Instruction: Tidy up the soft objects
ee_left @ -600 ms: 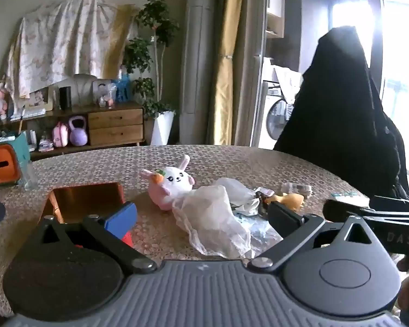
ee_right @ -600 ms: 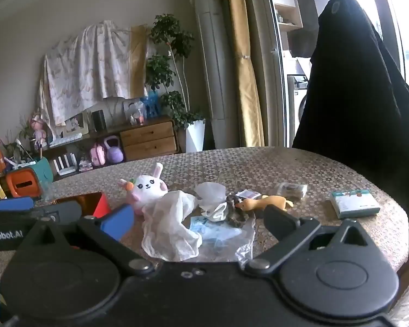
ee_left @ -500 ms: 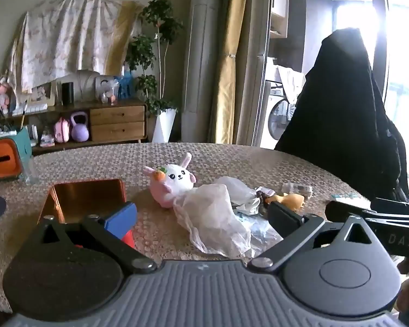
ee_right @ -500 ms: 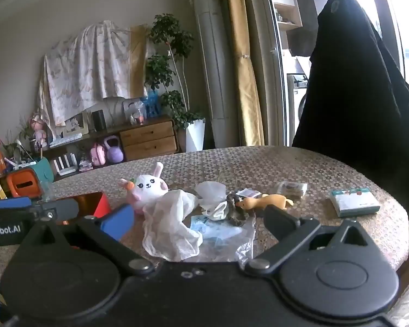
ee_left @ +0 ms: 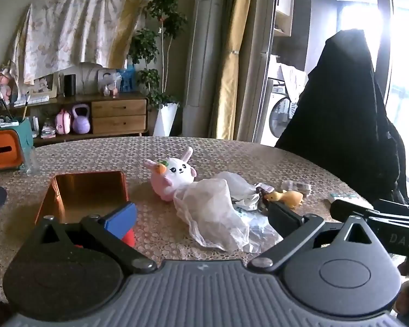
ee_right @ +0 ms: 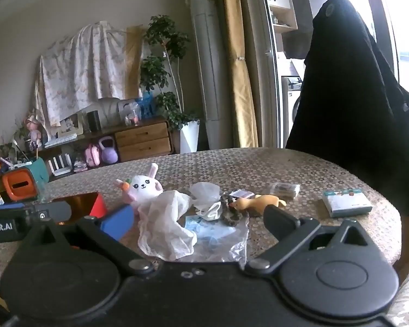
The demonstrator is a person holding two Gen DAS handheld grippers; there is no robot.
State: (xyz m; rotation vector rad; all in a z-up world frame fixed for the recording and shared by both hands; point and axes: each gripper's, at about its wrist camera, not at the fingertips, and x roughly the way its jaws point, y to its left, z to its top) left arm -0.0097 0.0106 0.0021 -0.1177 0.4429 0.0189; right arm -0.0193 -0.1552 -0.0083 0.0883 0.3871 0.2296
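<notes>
A pink and white plush bunny (ee_left: 174, 175) lies mid-table beside a copper box (ee_left: 87, 193); it also shows in the right wrist view (ee_right: 144, 188). A crumpled white plastic bag (ee_left: 212, 215) lies in front of it, and shows in the right wrist view too (ee_right: 166, 223). A yellow rubber duck (ee_left: 286, 198) (ee_right: 259, 201) lies to the right among wrappers. My left gripper (ee_left: 201, 218) is open and empty, near the table's front edge, facing the bag. My right gripper (ee_right: 199, 224) is open and empty, just right of it.
An orange and teal tissue box (ee_left: 5, 150) stands at the table's far left. A small white and green box (ee_right: 346, 203) lies at the right edge. A chair draped in black cloth (ee_left: 349, 114) stands behind the table at the right.
The left wrist view has shifted slightly, with the box and bunny a little lower in the frame. Both grippers stay open. No object on the table moved.
</notes>
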